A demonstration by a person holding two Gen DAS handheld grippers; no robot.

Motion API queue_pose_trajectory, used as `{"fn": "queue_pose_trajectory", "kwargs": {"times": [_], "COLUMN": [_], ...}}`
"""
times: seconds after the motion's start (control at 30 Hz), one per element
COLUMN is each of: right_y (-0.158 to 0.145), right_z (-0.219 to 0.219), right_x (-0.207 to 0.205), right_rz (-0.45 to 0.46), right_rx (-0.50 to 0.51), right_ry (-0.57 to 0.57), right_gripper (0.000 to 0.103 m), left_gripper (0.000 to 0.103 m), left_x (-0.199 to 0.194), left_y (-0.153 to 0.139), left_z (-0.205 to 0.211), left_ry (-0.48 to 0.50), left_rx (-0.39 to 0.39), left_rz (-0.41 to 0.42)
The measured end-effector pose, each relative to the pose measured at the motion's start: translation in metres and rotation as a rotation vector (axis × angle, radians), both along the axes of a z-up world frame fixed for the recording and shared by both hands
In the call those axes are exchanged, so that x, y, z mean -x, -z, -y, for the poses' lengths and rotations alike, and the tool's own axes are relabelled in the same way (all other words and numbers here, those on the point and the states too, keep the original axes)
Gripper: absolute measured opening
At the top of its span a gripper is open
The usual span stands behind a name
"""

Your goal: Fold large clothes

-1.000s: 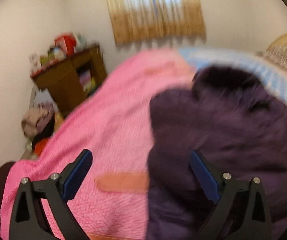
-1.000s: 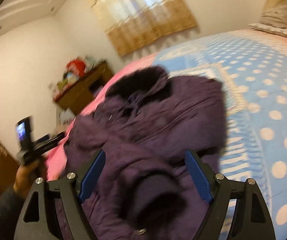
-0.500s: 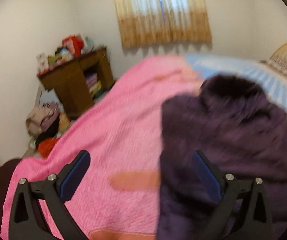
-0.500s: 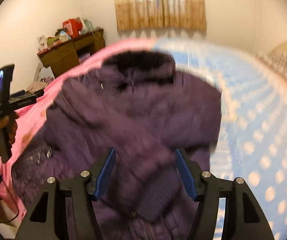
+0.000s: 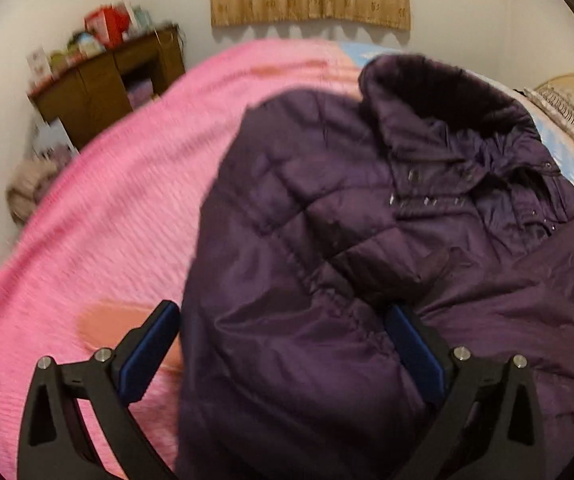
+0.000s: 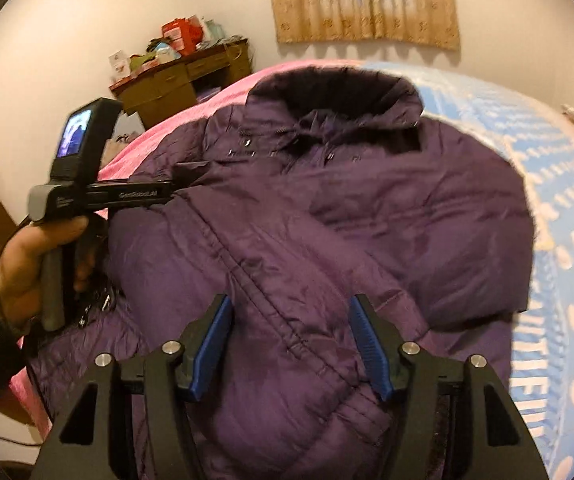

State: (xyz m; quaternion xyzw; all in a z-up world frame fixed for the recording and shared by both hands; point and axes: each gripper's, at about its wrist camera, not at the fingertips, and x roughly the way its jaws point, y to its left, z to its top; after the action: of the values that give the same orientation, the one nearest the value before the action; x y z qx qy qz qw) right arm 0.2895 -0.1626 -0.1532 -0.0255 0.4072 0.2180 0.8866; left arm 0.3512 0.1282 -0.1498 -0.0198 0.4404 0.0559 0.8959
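A dark purple padded jacket (image 6: 327,216) lies spread on the bed, partly on the pink blanket (image 5: 119,208) and partly on the blue dotted sheet (image 6: 559,264), collar toward the curtained window (image 6: 363,0). The right gripper (image 6: 291,344) hangs over its folded sleeve, jaws closing, fabric between them but not pinched. The left gripper (image 5: 283,344) stands spread above the jacket's edge.

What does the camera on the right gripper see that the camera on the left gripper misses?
Only the right wrist view shows the person's hand holding the left gripper, and the blue dotted bedcover. Only the left wrist view shows a pillow and the wide pink blanket. Both show the purple coat, curtain and cluttered wooden cabinet.
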Motion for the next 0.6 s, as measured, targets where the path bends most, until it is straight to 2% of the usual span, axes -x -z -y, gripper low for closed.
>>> {"fn": "queue_pose_trajectory", "kwargs": {"times": [0.1, 0.17, 0.27, 0.6], "right_y": [0.016, 0.019, 0.023, 0.024], "right_z": [-0.004, -0.008, -0.015, -0.016], "right_x": [-0.001, 0.001, 0.0, -0.01], "right_rz": [-0.03, -0.027, -0.024, -0.042], "right_rx": [0.018, 0.04, 0.077, 0.081], "right_ry": [-0.009, -0.008, -0.006, -0.004], "right_gripper": [0.059, 0.059, 0.059, 0.059], "left_gripper": [0.103, 0.103, 0.103, 0.103], "left_x": [-0.001, -0.001, -0.002, -0.009], "left_y": [0.007, 0.011, 0.011, 0.02], "left_z": [-0.009, -0.012, -0.006, -0.002], "left_ry": [-0.003, -0.004, -0.004, -0.004], "left_rx": [0.085, 0.112, 0.093, 0.087], "left_rz": [-0.013, -0.021, -0.021, -0.032]}}
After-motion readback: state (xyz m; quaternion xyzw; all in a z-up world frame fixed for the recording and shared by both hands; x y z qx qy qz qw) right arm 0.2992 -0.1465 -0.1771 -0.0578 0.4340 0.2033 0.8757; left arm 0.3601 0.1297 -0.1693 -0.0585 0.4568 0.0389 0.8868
